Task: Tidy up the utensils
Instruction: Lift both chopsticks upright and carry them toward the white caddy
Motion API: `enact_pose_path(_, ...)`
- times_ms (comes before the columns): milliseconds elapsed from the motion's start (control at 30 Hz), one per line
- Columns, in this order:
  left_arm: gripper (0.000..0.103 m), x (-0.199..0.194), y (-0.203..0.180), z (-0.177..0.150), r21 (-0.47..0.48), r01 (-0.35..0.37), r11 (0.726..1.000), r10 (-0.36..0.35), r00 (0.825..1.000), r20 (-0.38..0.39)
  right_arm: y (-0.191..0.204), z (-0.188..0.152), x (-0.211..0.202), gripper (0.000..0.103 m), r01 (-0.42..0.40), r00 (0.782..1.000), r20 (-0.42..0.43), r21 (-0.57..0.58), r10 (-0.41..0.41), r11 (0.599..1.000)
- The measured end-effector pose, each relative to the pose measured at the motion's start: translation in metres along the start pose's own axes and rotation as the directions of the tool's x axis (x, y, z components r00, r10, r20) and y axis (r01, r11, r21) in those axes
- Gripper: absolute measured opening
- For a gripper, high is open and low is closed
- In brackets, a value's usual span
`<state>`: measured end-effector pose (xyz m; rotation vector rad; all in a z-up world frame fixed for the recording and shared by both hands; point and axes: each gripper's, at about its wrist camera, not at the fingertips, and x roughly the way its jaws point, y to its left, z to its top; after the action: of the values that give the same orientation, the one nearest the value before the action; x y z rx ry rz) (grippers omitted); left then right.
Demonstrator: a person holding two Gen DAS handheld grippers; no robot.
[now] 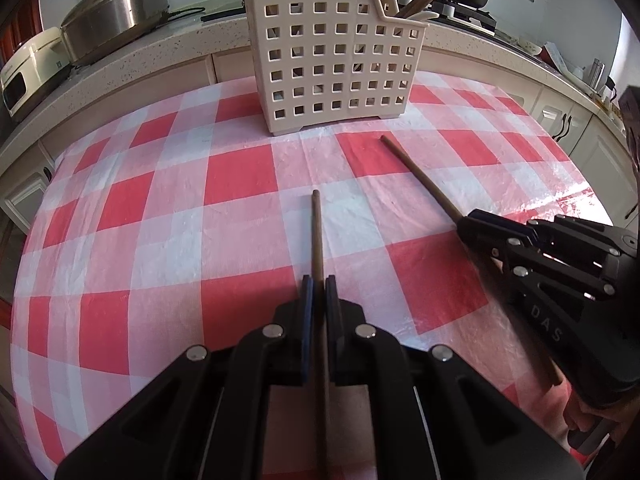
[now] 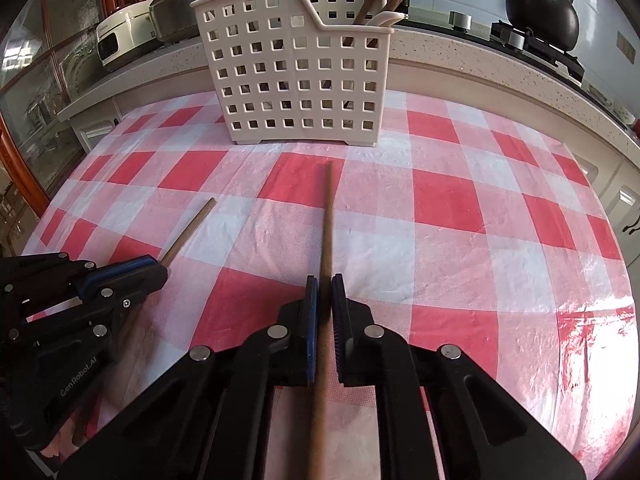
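Observation:
A cream perforated utensil caddy [image 1: 328,52] stands on the red-and-white checked tablecloth [image 1: 160,220]; it also shows in the right wrist view [image 2: 296,76], holding several wooden utensils and white spoons. My left gripper [image 1: 319,284] is shut on a brown wooden chopstick [image 1: 317,236] that points toward the caddy. My right gripper [image 2: 325,284] is shut on a second wooden chopstick [image 2: 328,220], also pointing at the caddy. Each gripper shows in the other's view: the right gripper [image 1: 466,224] and the left gripper [image 2: 160,270].
A speckled kitchen counter [image 1: 160,60] runs behind the table with a steel rice cooker [image 1: 116,12], a white appliance [image 1: 32,72] and a black pot on a gas stove [image 2: 544,4]. White cabinets sit under the counter. A glass cabinet [image 2: 36,100] stands at the left.

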<state>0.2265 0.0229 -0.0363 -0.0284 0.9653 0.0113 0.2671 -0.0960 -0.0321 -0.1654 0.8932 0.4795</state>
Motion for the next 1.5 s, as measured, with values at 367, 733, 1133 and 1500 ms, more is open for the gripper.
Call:
enact_pose_path(367, 0.006, -0.05, -0.005, 0.001, -0.02, 0.034, 0.999, -0.032, 0.995, 0.095, -0.007, -0.005, -0.044, 0.008, 0.003, 0.998, 0.064, 0.023, -0.004, 1.0)
enact_pose_path(733, 0.006, -0.11, -0.018, 0.004, -0.02, 0.04, 0.999, -0.034, 0.978, 0.206, -0.014, -0.006, -0.114, 0.009, -0.001, 0.986, 0.168, 0.033, -0.005, 0.999)
enact_pose_path(1133, 0.006, -0.152, -0.027, 0.0, -0.007, 0.031, 1.0, -0.028, 0.96, 0.278, -0.022, -0.011, -0.158, 0.009, -0.005, 0.973, 0.23, 0.044, -0.005, 0.999)
enact_pose_path(1500, 0.006, -0.182, -0.032, -0.001, -0.005, 0.019, 1.0, -0.017, 0.944, 0.329, -0.024, -0.013, -0.184, 0.009, -0.003, 0.962, 0.272, 0.047, -0.01, 0.999)
